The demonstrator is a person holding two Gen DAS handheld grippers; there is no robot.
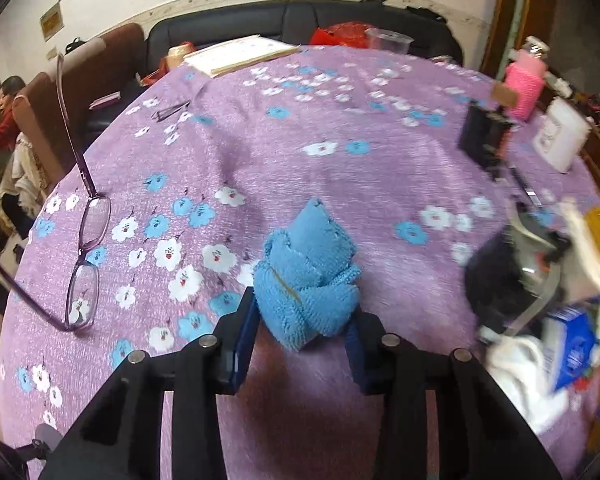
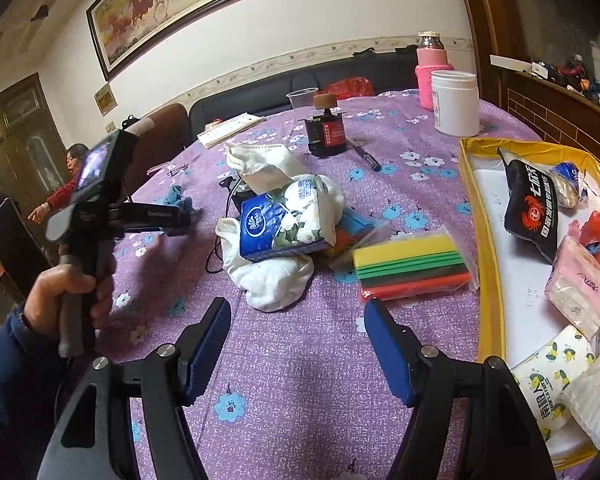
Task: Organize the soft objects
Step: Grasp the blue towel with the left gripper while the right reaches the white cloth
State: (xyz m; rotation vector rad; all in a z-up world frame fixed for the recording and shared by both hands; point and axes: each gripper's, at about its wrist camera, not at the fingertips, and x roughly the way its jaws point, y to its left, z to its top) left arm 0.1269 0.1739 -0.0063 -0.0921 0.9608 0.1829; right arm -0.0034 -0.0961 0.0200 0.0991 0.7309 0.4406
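A crumpled blue towel (image 1: pixel 308 264) lies on the purple flowered tablecloth (image 1: pixel 340 140). My left gripper (image 1: pixel 304 320) is shut on the towel's near end, with a blue pad pressing on each side. The right wrist view shows the same gripper (image 2: pixel 184 216) at the left, held in a hand, with the towel (image 2: pixel 178 196) at its tips. My right gripper (image 2: pixel 298 312) hovers open over bare cloth, nothing between its fingers. Just beyond it are a white cloth (image 2: pixel 272 280), a blue tissue pack (image 2: pixel 280 224) lying on that cloth, and a bagged stack of coloured sponges (image 2: pixel 412 264).
A yellow-rimmed tray (image 2: pixel 486 280) at the right holds several soft packs. Purple glasses (image 1: pixel 86 264) lie left of the towel. A black box (image 2: pixel 326 132), pen (image 2: pixel 366 156), white jar (image 2: pixel 456 104) and pink bottle (image 2: pixel 432 72) stand further back. A person sits beyond the table's left edge.
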